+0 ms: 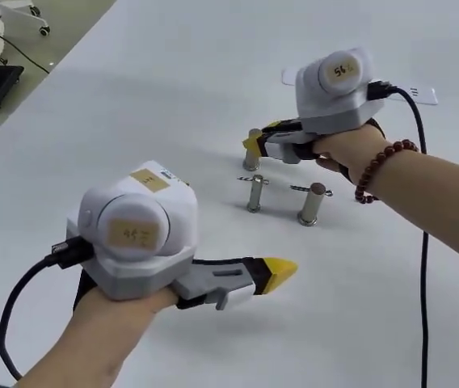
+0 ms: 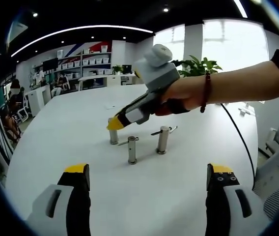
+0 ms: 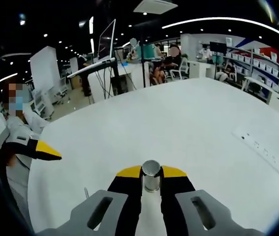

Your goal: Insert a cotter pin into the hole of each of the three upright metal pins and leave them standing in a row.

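Observation:
Three short upright metal pins stand on the white table (image 1: 132, 105). The middle pin (image 1: 254, 194) (image 2: 132, 150) and the right pin (image 1: 312, 204) (image 2: 163, 140) each carry a cotter pin through the top. My right gripper (image 1: 252, 144) (image 3: 151, 173) is shut on the far pin (image 1: 251, 158) (image 3: 151, 175) (image 2: 113, 136), with its yellow tips on either side of the pin's head. I cannot tell whether that pin holds a cotter pin. My left gripper (image 1: 278, 273) (image 2: 148, 171) hovers in front of the row, open and holding nothing.
A white power strip (image 1: 414, 94) (image 3: 265, 147) lies behind the right hand. A black cable (image 1: 422, 242) trails from the right gripper across the table. The table edge (image 1: 44, 81) runs along the far left, with floor beyond.

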Available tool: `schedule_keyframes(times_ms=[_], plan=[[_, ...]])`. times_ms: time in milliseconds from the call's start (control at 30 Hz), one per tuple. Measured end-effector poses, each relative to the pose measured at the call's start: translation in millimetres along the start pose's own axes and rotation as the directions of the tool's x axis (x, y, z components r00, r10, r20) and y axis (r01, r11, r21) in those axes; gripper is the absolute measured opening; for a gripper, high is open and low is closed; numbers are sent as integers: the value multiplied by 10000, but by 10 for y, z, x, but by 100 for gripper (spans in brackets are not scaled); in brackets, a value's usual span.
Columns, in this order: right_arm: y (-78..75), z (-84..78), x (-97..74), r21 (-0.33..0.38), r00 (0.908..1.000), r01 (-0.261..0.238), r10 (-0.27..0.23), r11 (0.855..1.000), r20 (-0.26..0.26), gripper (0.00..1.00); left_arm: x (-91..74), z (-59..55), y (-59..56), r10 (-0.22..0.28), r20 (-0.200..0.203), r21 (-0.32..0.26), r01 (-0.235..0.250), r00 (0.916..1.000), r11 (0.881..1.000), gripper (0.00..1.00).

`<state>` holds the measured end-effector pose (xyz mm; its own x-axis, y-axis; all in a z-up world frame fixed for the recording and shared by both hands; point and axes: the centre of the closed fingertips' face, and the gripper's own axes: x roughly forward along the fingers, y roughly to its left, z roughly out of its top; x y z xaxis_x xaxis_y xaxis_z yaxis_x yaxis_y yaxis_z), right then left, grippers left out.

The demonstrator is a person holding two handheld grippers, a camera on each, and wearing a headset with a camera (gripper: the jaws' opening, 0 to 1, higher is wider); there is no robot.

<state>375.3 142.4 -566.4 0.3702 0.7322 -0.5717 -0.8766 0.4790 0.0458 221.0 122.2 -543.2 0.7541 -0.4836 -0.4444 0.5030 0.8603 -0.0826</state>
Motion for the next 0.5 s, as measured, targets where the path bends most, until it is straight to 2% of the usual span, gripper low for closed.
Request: schedule_keyframes(times_ms=[167, 500], plan=[[-28, -42, -96, -25, 9997, 202, -202, 9998, -135, 7, -3, 18, 4, 2, 88, -25, -1, 10000, 10000, 99], [-186, -211, -352, 486, 9993, 338, -330, 9982, -188, 8, 6, 14, -26, -91, 55, 114, 91, 9999, 9999, 99]])
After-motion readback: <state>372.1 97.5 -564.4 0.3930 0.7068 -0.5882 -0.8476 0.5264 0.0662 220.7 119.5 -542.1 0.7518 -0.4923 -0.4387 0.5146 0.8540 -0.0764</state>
